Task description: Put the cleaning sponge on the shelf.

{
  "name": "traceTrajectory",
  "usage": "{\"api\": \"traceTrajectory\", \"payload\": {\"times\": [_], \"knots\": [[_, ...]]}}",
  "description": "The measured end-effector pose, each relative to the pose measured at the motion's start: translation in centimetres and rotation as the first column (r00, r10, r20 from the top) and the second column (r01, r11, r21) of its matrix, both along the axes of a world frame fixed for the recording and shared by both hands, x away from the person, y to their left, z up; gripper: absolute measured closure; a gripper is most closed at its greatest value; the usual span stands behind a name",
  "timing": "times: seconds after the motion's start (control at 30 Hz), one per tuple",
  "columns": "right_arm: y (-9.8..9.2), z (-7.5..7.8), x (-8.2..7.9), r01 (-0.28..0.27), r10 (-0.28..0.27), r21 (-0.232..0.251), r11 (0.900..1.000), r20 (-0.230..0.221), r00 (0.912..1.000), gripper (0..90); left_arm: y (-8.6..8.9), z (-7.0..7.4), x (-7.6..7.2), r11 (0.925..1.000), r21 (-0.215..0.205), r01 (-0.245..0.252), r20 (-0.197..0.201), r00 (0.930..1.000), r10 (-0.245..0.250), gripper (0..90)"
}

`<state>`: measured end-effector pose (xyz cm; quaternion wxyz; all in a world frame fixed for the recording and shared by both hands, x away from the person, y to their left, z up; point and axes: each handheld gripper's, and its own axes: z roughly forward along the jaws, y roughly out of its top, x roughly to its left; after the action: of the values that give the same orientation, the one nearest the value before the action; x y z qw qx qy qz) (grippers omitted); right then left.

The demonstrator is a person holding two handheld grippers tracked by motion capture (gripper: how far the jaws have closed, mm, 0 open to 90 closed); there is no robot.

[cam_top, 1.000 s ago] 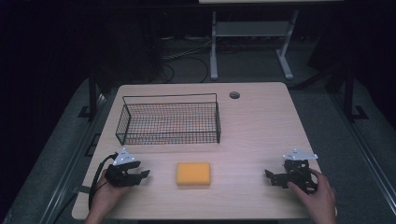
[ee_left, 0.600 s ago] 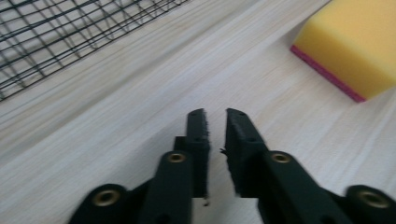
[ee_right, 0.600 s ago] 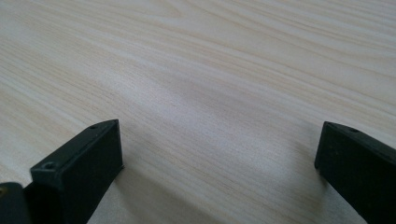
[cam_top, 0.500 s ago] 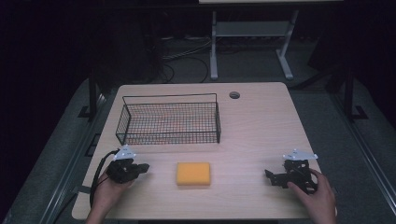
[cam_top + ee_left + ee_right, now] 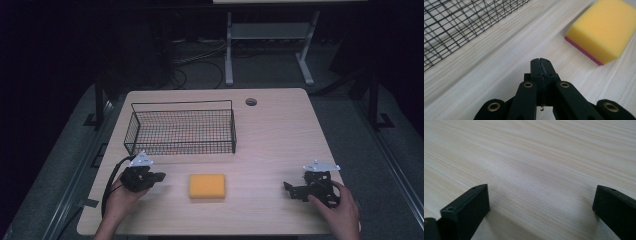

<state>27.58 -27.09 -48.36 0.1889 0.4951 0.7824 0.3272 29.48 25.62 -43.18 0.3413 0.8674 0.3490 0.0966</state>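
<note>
A yellow sponge point(image 5: 207, 186) with a pink underside lies flat near the table's front edge, between my two hands; the left gripper view has it at the upper right point(image 5: 603, 29). My left gripper point(image 5: 159, 176) rests on the table to the sponge's left, pointing toward it, its jaws pressed together with nothing between them point(image 5: 541, 62). Over at the front right, my right gripper point(image 5: 287, 188) sits low on the wood. Its jaws stand wide apart over bare table point(image 5: 541, 200).
A black wire basket point(image 5: 181, 128) stands empty behind the sponge at the back left, its mesh visible in the left gripper view point(image 5: 454, 22). A round cable hole point(image 5: 251, 102) sits near the wooden table's point(image 5: 280, 135) far edge. Dark floor and a white stand lie beyond.
The left gripper's jaws have come together from open. The left hand shifted slightly; the right gripper and the sponge stayed put.
</note>
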Motion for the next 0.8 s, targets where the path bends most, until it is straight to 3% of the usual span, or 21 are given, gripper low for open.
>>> {"api": "traceTrajectory", "payload": {"times": [0.43, 0.8], "knots": [[0.0, 0.0, 0.0, 0.0, 0.0, 0.0, 1.0, 0.0, 1.0, 0.1, -2.4, 0.5, 1.2, 0.9984, 0.007, 0.056, 0.002, 0.9984, -0.056, 89.7], [0.0, 0.0, 0.0, 0.0, 0.0, 0.0, 1.0, 0.0, 1.0, 0.1, -3.6, 0.6, 2.2, 0.9973, 0.003, 0.073, 0.01, 0.9973, -0.073, 89.7]]}}
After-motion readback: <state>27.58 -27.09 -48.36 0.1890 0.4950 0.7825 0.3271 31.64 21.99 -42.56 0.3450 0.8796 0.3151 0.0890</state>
